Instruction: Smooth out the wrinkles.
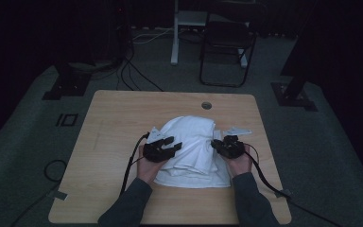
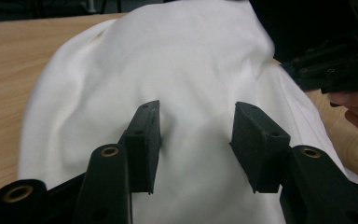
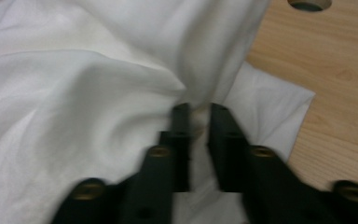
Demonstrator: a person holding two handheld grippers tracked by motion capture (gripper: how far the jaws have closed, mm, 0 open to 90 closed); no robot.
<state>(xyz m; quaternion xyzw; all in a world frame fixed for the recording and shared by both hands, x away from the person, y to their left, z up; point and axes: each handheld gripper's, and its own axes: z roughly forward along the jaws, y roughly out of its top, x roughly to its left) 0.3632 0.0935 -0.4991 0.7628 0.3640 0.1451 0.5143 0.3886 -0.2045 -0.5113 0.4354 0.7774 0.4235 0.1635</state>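
Overhead forward-down view; two close views sharing cloth [image 1: 194, 146]

The cloth [image 1: 191, 146] was soft white fabric, matt and creased into folds. The table [image 1: 123, 118] was pale wood-grain, smooth with a low sheen. Both grippers' jaws looked matt black plastic with brass-coloured metal rivets.

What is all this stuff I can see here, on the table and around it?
white cloth: one, white, crumpled in the middle of the table
table: one, light wood, with a round hole near its far edge
folding chair: one, dark, on the floor beyond the table
cables: several, dark, on the grey floor
left gripper: one, black, jaws apart over the cloth
right gripper: one, black, jaws nearly together, pinching a fold of cloth
hands: two, in dark sleeves, at the near edge
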